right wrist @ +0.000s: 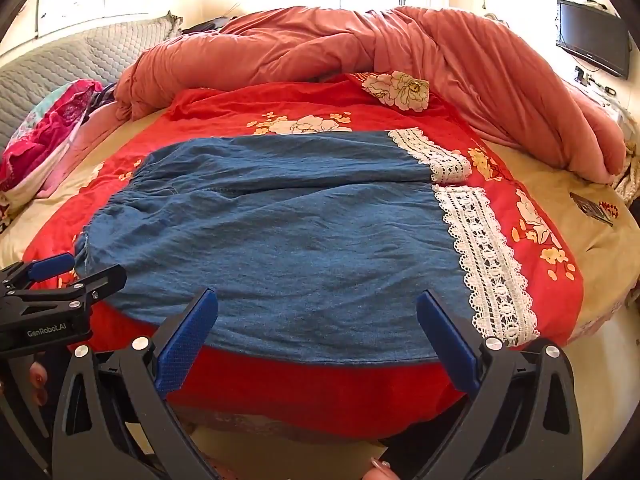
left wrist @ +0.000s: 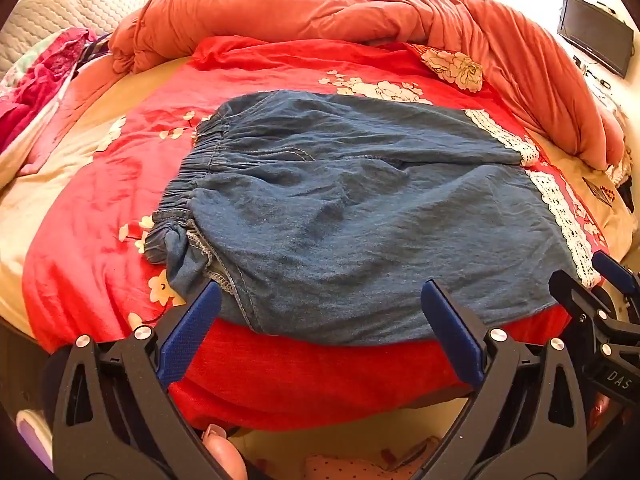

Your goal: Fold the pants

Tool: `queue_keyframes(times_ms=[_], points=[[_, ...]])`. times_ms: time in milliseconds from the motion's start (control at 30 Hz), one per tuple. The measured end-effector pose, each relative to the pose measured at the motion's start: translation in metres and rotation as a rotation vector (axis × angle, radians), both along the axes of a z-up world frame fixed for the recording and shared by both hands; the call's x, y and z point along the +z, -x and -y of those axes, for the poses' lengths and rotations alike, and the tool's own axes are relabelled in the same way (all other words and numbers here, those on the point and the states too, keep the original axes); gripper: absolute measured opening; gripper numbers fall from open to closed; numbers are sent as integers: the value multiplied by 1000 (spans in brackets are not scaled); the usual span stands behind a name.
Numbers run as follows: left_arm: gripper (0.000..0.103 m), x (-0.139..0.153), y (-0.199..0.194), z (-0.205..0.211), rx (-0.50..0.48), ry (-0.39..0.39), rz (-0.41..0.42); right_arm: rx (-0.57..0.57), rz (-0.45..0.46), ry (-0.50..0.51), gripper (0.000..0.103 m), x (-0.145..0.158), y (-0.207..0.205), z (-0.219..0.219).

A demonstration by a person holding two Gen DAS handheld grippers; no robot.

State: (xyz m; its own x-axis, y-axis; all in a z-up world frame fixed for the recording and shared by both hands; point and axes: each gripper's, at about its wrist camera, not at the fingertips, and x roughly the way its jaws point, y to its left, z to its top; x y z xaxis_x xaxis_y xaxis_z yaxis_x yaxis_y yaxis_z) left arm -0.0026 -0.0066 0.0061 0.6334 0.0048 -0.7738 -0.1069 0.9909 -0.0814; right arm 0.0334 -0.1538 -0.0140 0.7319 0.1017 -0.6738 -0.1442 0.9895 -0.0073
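Blue denim pants lie spread flat on a red flowered sheet, elastic waistband to the left and white lace cuffs to the right. My left gripper hovers open over the near edge of the pants, close to the waistband corner, with nothing between its blue pads. My right gripper hangs open over the near hem, just left of the lace cuff, gripping nothing. Each gripper shows at the side of the other's view: the right gripper, the left gripper.
A rolled coral duvet curves along the back and right of the bed. A pink and teal patterned pillow sits at the left by a quilted headboard. A dark screen hangs on the right wall. A person's fingers show below the grippers.
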Motion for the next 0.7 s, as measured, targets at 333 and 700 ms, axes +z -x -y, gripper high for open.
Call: queue_keyframes(times_ms=[333, 700], points=[[94, 1, 0, 3, -4, 1, 3, 0, -2, 0, 99, -1, 0, 0], [94, 3, 0, 5, -5, -3, 5, 2, 0, -2, 99, -1, 0, -1]])
